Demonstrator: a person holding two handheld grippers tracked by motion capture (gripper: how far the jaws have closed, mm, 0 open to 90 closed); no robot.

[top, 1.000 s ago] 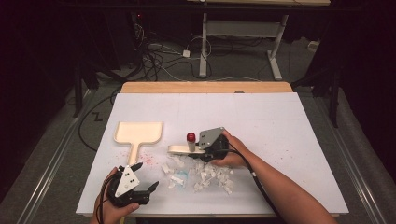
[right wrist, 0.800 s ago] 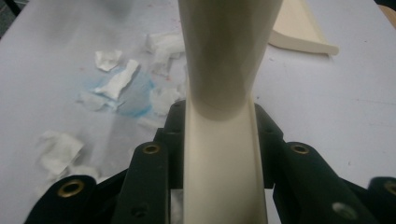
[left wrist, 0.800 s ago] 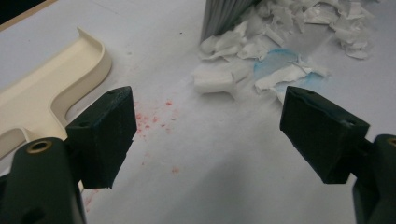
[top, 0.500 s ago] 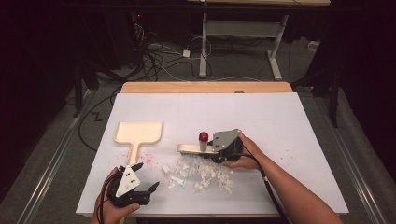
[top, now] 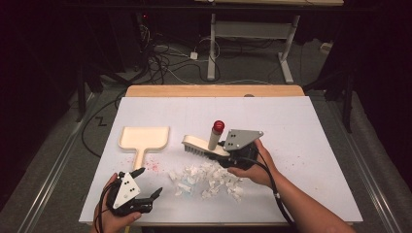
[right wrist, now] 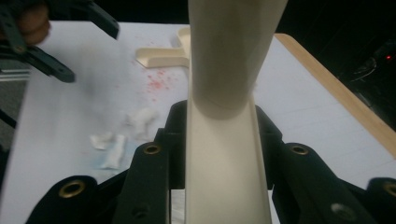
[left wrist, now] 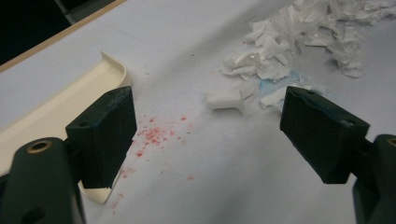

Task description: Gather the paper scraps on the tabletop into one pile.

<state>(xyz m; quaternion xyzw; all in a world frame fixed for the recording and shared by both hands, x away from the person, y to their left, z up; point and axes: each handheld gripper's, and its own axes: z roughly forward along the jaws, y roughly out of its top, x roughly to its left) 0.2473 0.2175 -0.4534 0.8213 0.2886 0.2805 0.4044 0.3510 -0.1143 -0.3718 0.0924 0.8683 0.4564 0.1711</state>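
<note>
Gripping the brush [top: 206, 146], right gripper [right wrist: 219, 154]; dustpan [left wrist: 60, 109] nearby.

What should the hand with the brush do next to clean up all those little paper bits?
Probably lower the brush back to the table just right of the paper scraps and sweep them left toward the dustpan. The right gripper is shut on the brush and holds it above the pile, the scraps lie scattered, and the dustpan sits off to their left. The left gripper waits open nearby.

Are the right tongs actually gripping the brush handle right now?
Touching. The right gripper view shows the right tongs closed on both sides of the cream brush handle, with no gap visible at either pad.
</note>
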